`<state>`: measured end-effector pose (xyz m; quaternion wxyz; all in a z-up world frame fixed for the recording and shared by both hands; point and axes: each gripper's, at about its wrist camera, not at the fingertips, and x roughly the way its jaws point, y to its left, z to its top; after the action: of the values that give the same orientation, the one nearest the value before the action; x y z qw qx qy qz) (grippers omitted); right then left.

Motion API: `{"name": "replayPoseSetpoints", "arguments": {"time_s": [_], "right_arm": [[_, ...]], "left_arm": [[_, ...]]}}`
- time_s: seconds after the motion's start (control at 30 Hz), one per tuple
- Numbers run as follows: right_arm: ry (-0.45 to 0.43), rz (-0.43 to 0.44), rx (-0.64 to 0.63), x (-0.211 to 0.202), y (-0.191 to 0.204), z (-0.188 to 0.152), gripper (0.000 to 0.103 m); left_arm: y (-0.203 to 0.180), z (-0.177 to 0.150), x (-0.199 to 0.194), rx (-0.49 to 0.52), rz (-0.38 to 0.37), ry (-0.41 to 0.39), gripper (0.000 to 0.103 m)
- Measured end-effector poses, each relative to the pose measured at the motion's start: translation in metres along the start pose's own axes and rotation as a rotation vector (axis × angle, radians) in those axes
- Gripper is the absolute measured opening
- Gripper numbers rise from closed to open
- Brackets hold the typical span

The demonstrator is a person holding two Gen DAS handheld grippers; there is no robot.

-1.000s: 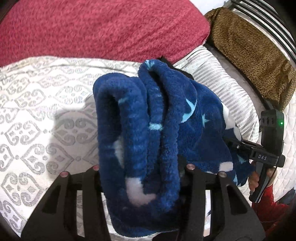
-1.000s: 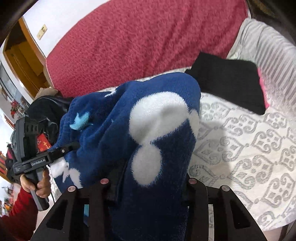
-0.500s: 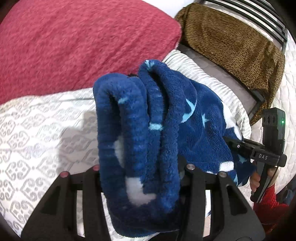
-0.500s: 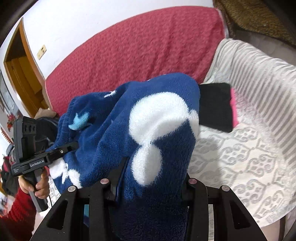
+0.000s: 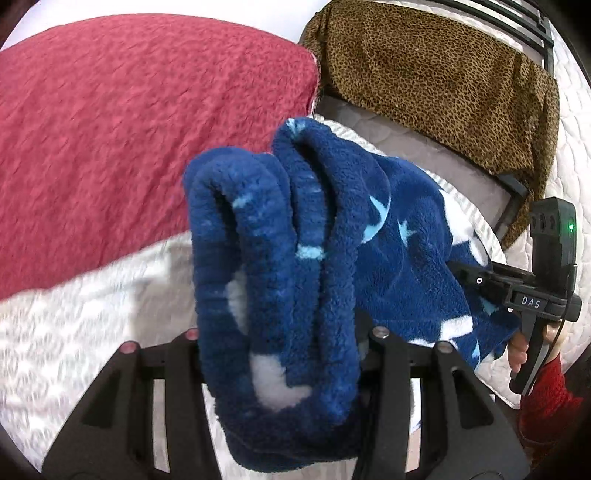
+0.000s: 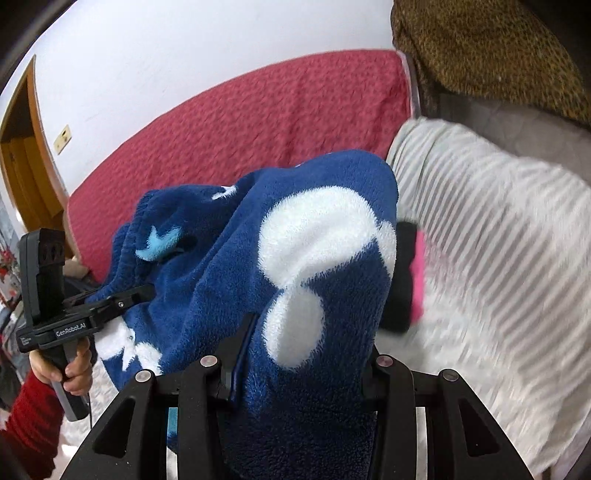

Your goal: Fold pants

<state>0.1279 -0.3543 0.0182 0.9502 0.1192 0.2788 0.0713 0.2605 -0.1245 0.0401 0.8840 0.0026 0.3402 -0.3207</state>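
Thick navy fleece pants [image 5: 332, 221] with white blobs and light-blue stars hang in folded layers above the bed. My left gripper [image 5: 284, 354] is shut on one bunched, doubled-over end. The right gripper [image 6: 295, 369] is shut on the other end, where a large white patch shows on the pants [image 6: 314, 240]. In the left wrist view the right gripper [image 5: 476, 280] bites the fleece at the far right, held by a hand in a red sleeve. In the right wrist view the left gripper [image 6: 125, 299] clamps the fabric at the left. The fleece hides all fingertips.
A red quilted blanket [image 5: 129, 129] lies behind, a leopard-print cloth [image 5: 443, 74] at the back right by a metal bed frame [image 5: 517, 14]. Below are a patterned white bedspread [image 5: 74, 332], a striped blanket [image 6: 480, 240], and a black-and-pink folded item [image 6: 406, 280].
Both grippers have risen with the pants still clamped. The bedspread has dropped lower in both views, and more of the wall, red blanket and leopard cloth shows.
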Motion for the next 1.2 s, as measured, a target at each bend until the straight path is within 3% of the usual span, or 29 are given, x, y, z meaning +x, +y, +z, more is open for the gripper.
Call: {"name": "replayPoseSetpoints", "arguments": {"time_s": [0.2,0.37,0.47,0.6,0.63,0.7,0.8,0.97,1.03,1.2], "right_arm": [[-0.070,-0.033,0.031,0.037,-0.040,0.054,0.042],[-0.073,-0.047,0.088,0.097,-0.082,0.081,0.042],[-0.026,-0.073,0.121,0.148,-0.108,0.080,0.042],[0.128,-0.168,0.122,0.230,-0.139,0.054,0.043],[0.157,-0.196,0.127,0.247,-0.146,0.044,0.046],[0.096,-0.182,0.160,0.251,-0.155,0.032,0.053],[0.103,-0.181,0.167,0.244,-0.159,0.033,0.061],[0.091,-0.328,0.080,0.214,-0.141,0.042,0.066],[0.061,-0.380,0.038,0.191,-0.127,0.042,0.066],[0.042,-0.404,-0.023,0.133,-0.090,0.031,0.068]], "left_arm": [[0.012,0.059,0.064,0.035,-0.007,-0.031,0.049],[0.036,0.087,0.138,0.048,0.007,-0.033,0.049],[0.055,0.080,0.201,0.025,0.051,0.028,0.052],[0.075,0.041,0.294,0.009,0.176,0.210,0.055],[0.076,0.034,0.300,0.003,0.194,0.175,0.062],[0.076,0.027,0.296,-0.028,0.187,0.104,0.064],[0.079,0.026,0.290,-0.030,0.171,0.114,0.069],[0.066,0.033,0.261,0.000,0.233,0.125,0.073],[0.055,0.036,0.238,0.018,0.246,0.108,0.072],[0.018,0.042,0.164,0.064,0.243,0.047,0.073]]}}
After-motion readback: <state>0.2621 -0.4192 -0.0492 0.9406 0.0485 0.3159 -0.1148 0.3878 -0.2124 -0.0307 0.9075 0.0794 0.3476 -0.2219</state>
